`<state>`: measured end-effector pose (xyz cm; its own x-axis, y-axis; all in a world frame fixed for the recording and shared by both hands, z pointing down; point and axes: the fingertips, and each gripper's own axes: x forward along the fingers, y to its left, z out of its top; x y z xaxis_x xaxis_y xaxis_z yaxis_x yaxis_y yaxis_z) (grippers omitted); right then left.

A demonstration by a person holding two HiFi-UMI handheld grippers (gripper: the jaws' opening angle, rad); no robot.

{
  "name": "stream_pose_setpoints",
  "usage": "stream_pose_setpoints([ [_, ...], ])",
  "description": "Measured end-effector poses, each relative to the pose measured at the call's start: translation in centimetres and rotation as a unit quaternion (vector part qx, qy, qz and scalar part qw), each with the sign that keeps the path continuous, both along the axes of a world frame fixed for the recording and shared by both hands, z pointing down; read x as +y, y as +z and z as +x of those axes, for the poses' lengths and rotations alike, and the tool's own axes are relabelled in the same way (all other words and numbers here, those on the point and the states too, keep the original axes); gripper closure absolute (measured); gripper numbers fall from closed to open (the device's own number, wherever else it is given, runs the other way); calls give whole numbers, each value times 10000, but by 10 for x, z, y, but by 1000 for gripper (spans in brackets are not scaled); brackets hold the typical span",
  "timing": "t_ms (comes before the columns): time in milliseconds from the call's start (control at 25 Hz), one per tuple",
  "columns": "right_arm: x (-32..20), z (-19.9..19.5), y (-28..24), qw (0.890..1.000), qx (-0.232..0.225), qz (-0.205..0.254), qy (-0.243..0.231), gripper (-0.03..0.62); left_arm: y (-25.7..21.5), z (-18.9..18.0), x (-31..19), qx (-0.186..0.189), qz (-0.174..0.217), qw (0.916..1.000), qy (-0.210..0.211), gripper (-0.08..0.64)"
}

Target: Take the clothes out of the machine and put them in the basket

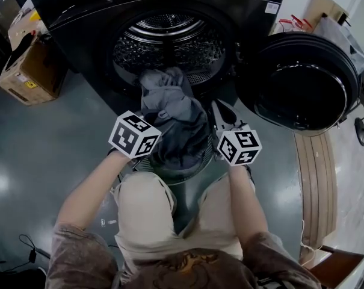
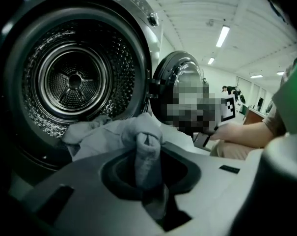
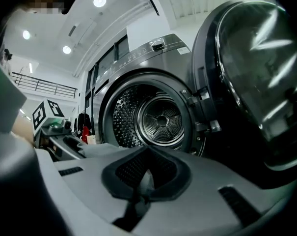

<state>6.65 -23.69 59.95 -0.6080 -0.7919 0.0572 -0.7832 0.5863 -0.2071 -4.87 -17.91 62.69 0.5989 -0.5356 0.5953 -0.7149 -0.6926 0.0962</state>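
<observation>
One grey garment (image 1: pixel 172 110) hangs lengthwise from the drum mouth of the machine (image 1: pixel 169 41) down into the basket (image 1: pixel 203 160). The left gripper (image 2: pixel 148 154) fingers clamp its fold; the right gripper (image 3: pixel 144 181) fingers are together, beside it.

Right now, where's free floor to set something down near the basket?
Bare floor left of the basket, up to the cardboard box; a narrower strip between basket and open door. Crowded: clothes spill from drum into basket, left gripper and right gripper flanking.
</observation>
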Motion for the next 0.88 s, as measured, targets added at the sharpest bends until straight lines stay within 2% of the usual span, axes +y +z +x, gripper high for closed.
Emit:
stream_pose_setpoints([
  [120, 1, -4, -2, 10000, 2, 28, -55, 595, 2, -8, 1, -168, 61, 9998, -72, 383],
  [200, 2, -6, -4, 9999, 3, 63, -83, 595, 1, -14, 0, -139, 69, 9997, -183, 328],
  [360, 4, -3, -6, 9999, 4, 90, -47, 595, -11, -29, -10, 38, 310, 9982, -517, 309],
  [480, 5, 0, -8, 10000, -6, 79, 4, 595, -10, -39, -30, 10, 453, 9963, -729, 279],
  [680, 9, 2, -14, 9999, 26, 138, 10, 595, 15, -44, -62, -203, 462, 9947, -894, 256],
  [880, 12, 7, -19, 9998, 7, 185, 69, 595, 52, -47, -82, -313, 282, 9937, -1041, 249],
])
